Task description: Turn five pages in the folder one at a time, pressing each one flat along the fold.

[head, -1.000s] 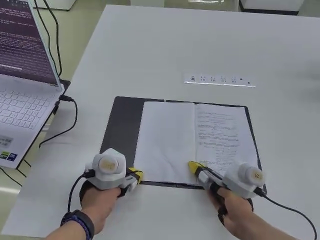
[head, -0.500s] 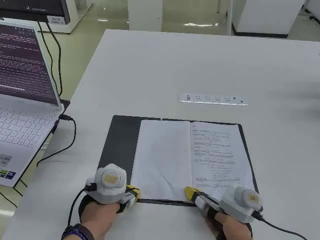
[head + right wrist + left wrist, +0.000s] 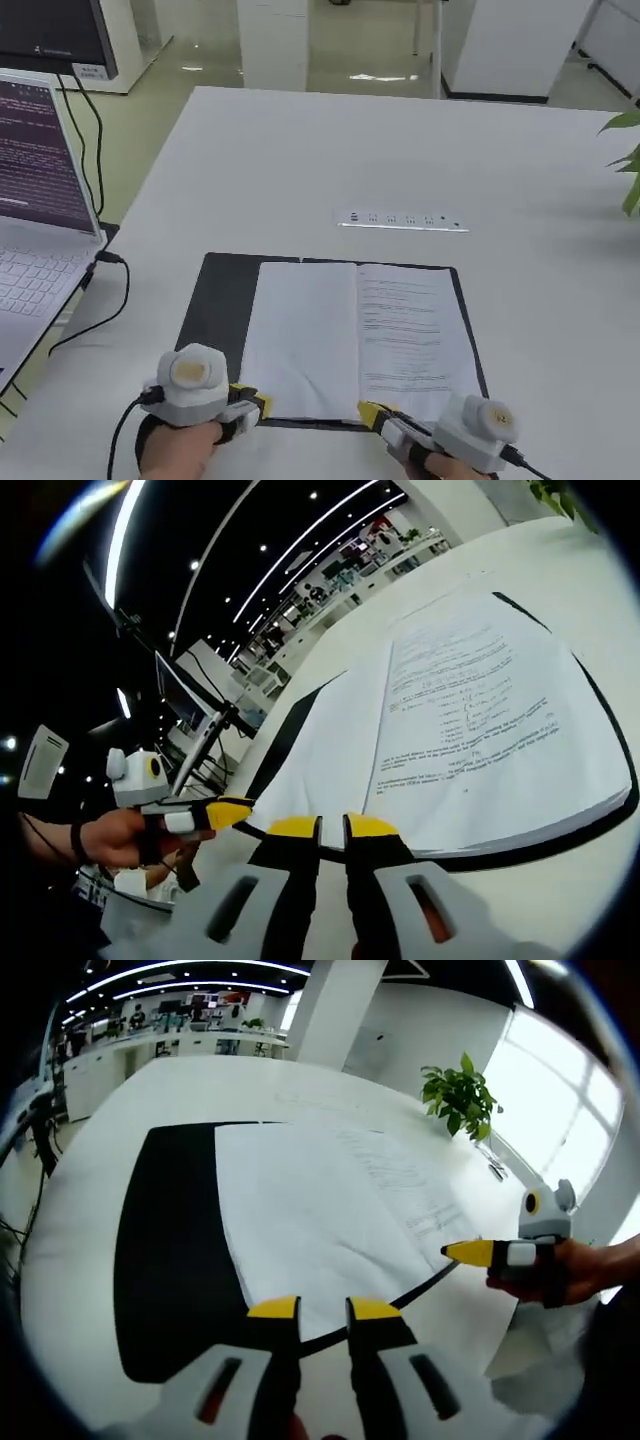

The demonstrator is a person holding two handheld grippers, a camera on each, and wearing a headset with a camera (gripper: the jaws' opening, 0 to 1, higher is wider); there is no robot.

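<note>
Left gripper [image 3: 262, 403] is resting at the near edge of the flat black folder [image 3: 215, 300], and its yellow-tipped jaws are pointing at the lower corner of the blank white page [image 3: 300, 340]. In the left gripper view, this gripper [image 3: 323, 1308] is keeping its jaws almost together, with only a thin slit between them, and they are gripping nothing. The right gripper [image 3: 366, 410] is lying near the foot of the fold [image 3: 357, 335], just beside the bottom of the white page with printed text [image 3: 410, 330]. In its own view the right gripper [image 3: 332, 826] is also nearly closed and is holding nothing. Whether the tips are touching the paper, I cannot tell.

The folder is lying open and flat on the large white table [image 3: 300, 160], with the blank page on the left and the printed page on the right. A long white power strip [image 3: 400, 220] is sitting on the table beyond the folder. An open silver laptop [image 3: 30, 230] is standing at the left edge, and a thin black cable [image 3: 90, 300] is running from it.
</note>
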